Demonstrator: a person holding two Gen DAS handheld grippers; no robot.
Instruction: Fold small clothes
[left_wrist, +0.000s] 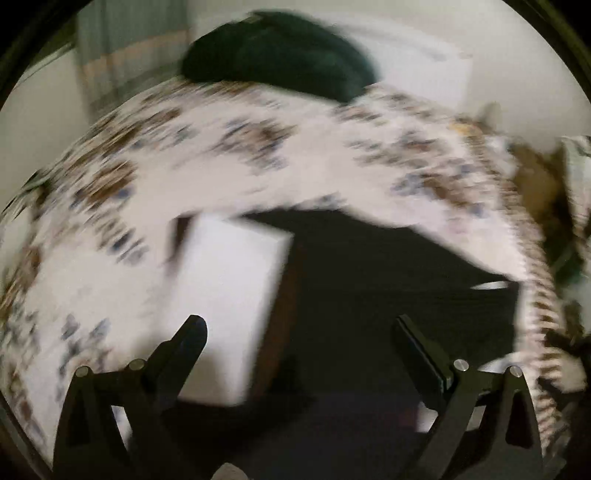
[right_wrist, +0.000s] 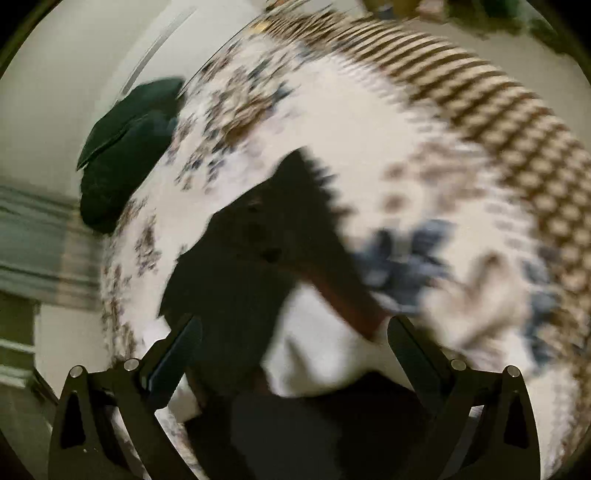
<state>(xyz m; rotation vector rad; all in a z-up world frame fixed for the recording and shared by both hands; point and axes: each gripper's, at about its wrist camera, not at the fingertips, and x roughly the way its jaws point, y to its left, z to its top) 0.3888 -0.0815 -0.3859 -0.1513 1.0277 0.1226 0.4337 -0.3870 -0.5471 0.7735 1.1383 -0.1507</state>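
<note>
Both the left gripper (left_wrist: 299, 328) and right gripper (right_wrist: 295, 328) are shown spread wide above a black garment (left_wrist: 388, 280) at lower centre of a floral sheet (left_wrist: 207, 155).

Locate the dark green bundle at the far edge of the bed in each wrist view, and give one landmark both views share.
Left wrist: the dark green bundle sits at top centre, on the far edge of the patterned bedspread.
Right wrist: the bundle sits at upper left, at the bedspread's left edge.
Shared landmark: the black garment with a white panel, lying just ahead of each gripper's open fingers.
</note>
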